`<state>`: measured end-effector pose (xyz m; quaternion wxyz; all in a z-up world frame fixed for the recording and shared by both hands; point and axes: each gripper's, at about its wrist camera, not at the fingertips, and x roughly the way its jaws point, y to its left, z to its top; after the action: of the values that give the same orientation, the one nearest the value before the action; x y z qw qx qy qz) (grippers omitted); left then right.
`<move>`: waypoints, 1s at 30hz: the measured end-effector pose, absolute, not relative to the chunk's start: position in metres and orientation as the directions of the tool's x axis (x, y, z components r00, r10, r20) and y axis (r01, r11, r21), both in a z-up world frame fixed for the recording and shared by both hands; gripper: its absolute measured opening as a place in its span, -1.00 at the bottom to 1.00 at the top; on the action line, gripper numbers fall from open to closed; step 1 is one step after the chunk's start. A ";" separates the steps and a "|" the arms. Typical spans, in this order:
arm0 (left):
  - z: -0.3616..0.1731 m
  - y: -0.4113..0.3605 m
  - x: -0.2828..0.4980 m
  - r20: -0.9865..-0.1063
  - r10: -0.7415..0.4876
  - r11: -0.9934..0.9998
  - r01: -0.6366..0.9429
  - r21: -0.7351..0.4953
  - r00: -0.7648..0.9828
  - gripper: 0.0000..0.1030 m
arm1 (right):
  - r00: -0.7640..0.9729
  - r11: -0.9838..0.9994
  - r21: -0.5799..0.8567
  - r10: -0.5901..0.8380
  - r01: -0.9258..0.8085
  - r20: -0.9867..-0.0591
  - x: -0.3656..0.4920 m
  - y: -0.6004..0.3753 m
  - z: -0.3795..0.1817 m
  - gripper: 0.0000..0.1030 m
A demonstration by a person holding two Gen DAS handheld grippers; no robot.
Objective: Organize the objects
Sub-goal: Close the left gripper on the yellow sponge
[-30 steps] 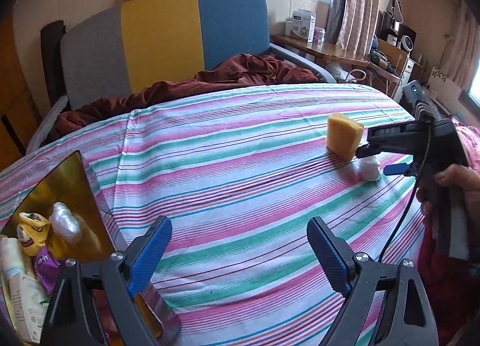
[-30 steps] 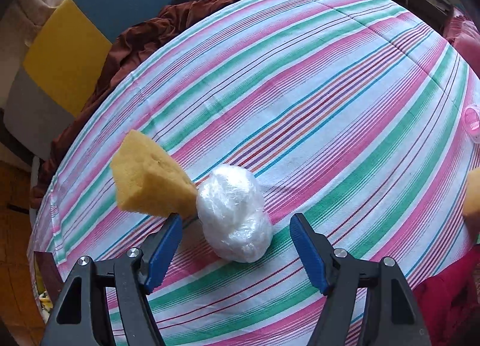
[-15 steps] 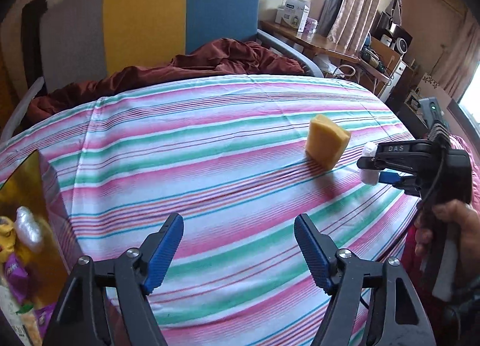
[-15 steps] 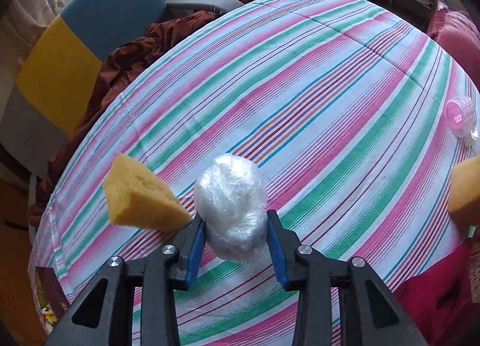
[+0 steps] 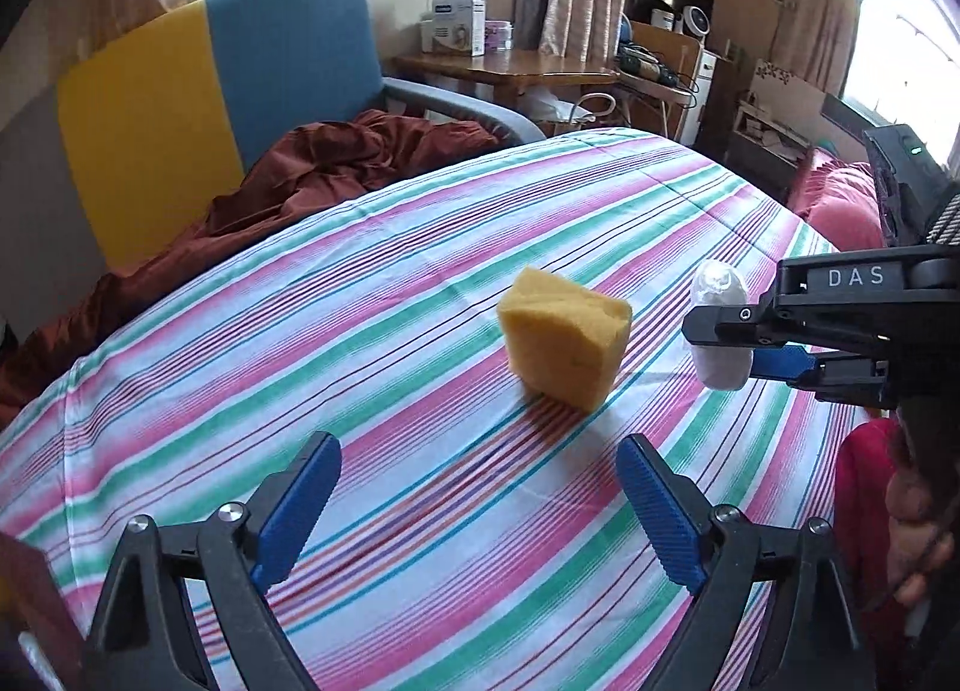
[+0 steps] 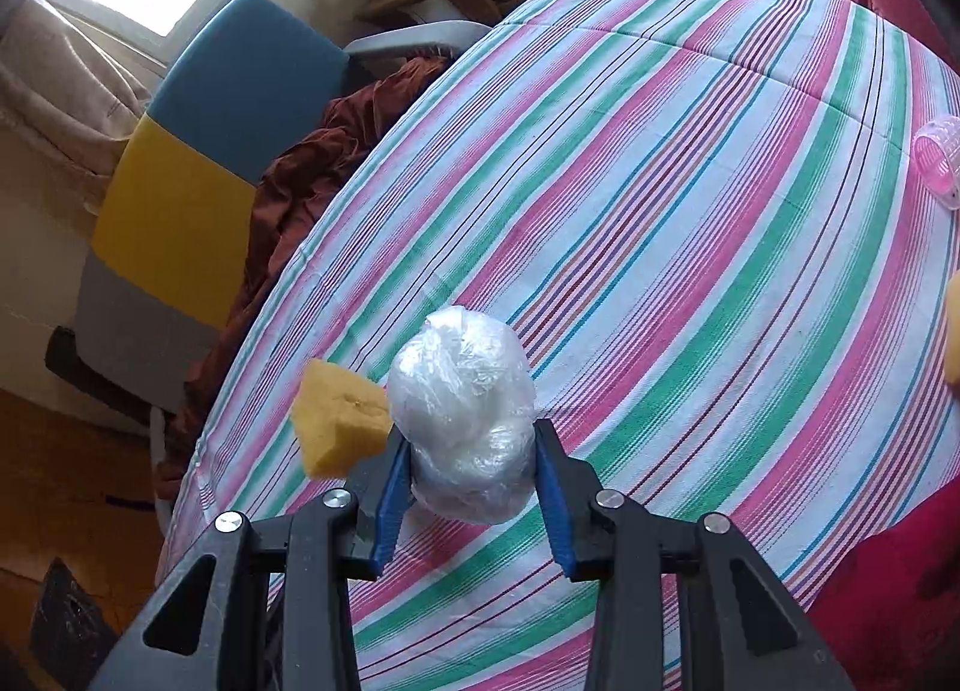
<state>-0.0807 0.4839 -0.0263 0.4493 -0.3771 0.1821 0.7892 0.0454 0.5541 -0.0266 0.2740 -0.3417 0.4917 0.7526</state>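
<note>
One plastic-wrapped bundle (image 6: 462,409) is sitting clamped in your right gripper (image 6: 471,472); the sponge (image 5: 564,344) is waiting before your left gripper's (image 5: 477,502) wide-apart fingers.

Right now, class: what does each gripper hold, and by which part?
Right gripper clamps the plastic-wrapped white bundle across its lower sides. Left gripper holds nothing.

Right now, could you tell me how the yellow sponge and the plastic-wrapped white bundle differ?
The yellow sponge is a blocky, matte, porous chunk; the plastic-wrapped bundle is rounded, white and glossy with crinkled film. The sponge rests free on the striped cloth, while the bundle is clamped in the right gripper, seemingly lifted. The left gripper is open, near the sponge. Both look soft.
</note>
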 end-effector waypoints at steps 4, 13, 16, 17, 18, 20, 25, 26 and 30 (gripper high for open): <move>-0.030 0.508 -0.087 -0.755 0.582 -0.491 -0.871 -0.031 -0.301 0.83 | -0.638 -0.341 0.584 0.064 -0.737 -0.767 0.050 0.557 -0.028 -0.25; -0.045 0.551 -0.104 -0.741 0.628 -0.422 -0.904 -0.067 -0.239 0.76 | -0.647 -0.327 0.601 0.043 -0.729 -0.761 0.050 0.559 -0.031 -0.23; -0.046 0.557 -0.105 -0.740 0.649 -0.395 -0.910 -0.128 -0.178 0.09 | -0.637 -0.334 0.588 0.050 -0.737 -0.769 0.049 0.559 -0.031 -0.23; -0.043 0.556 -0.102 -0.736 0.655 -0.392 -0.910 -0.139 -0.170 0.01 | -0.632 -0.341 0.581 0.052 -0.739 -0.773 0.048 0.558 -0.031 -0.23; -0.040 0.554 -0.097 -0.732 0.658 -0.389 -0.912 -0.132 -0.175 -0.11 | -0.629 -0.348 0.577 0.050 -0.739 -0.776 0.047 0.557 -0.031 -0.23; -0.037 0.547 -0.091 -0.729 0.661 -0.383 -0.915 -0.126 -0.177 -0.32 | -0.622 -0.364 0.565 0.052 -0.740 -0.781 0.044 0.556 -0.032 -0.23; -0.032 0.513 -0.086 -0.726 0.664 -0.422 -0.891 -0.167 -0.178 -0.49 | -0.610 -0.373 0.549 0.063 -0.748 -0.790 0.042 0.556 -0.032 -0.23; -0.030 0.504 -0.085 -0.722 0.669 -0.431 -0.883 -0.185 -0.175 -0.49 | -0.608 -0.377 0.547 0.059 -0.748 -0.791 0.041 0.555 -0.033 -0.23; -0.037 0.469 -0.080 -0.757 0.619 -0.516 -0.835 -0.192 -0.209 -0.54 | -0.596 -0.406 0.530 0.046 -0.744 -0.802 0.037 0.551 -0.034 -0.23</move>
<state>-0.0801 0.4690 -0.0374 0.4743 -0.4131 0.1305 0.7664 0.0368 0.5510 -0.0335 0.2618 -0.3654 0.4779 0.7547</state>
